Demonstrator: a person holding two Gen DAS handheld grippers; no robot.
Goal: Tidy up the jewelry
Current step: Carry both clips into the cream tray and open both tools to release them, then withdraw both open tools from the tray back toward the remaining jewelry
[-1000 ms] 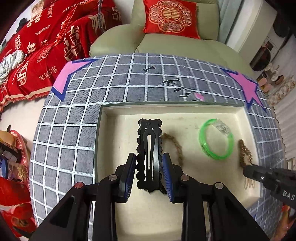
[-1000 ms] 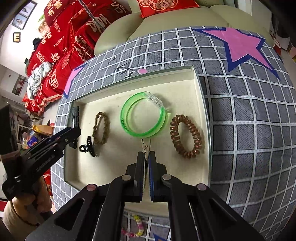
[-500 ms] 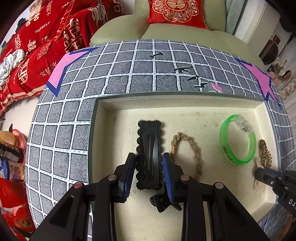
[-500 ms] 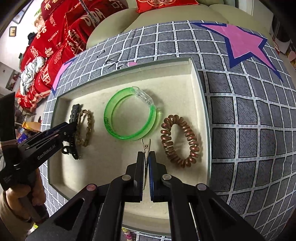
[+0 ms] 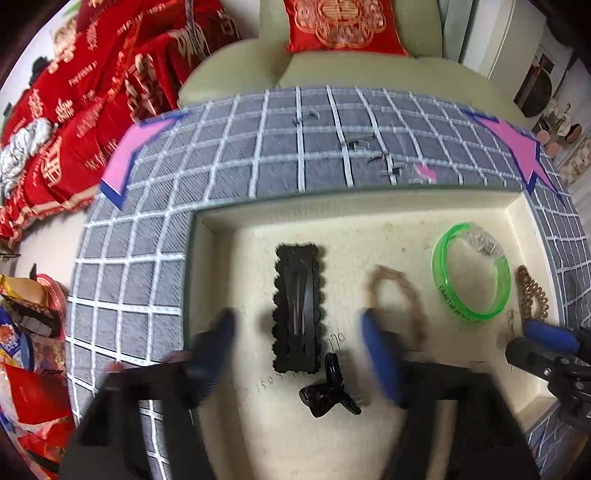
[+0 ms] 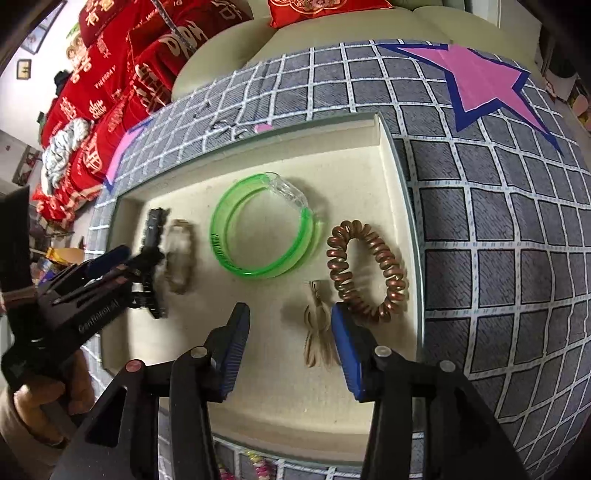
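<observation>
A cream tray (image 5: 388, 214) (image 6: 369, 151) holds the jewelry. In the left wrist view my left gripper (image 5: 297, 343) is open, its blurred jaws either side of a black scalloped hair clip (image 5: 296, 306) lying flat. A small black claw clip (image 5: 328, 391) and a braided tan loop (image 5: 402, 291) lie beside it. In the right wrist view my right gripper (image 6: 288, 343) is open over a gold clip (image 6: 317, 332) lying on the tray. A green bangle (image 6: 264, 227) (image 5: 472, 273) and a copper spiral hair tie (image 6: 369, 266) (image 5: 532, 291) lie just beyond.
The tray sits on a grey checked cloth (image 5: 221, 177) with pink stars (image 6: 480, 81). A sofa with red cushions (image 5: 343, 26) stands behind. Colourful beads (image 6: 258, 461) lie on the cloth by the tray's near edge. Packets (image 5: 22, 332) lie off the left edge.
Both grippers have opened. The left one let go of the black hair clip, the right one let go of the gold clip; both now lie on the tray.
</observation>
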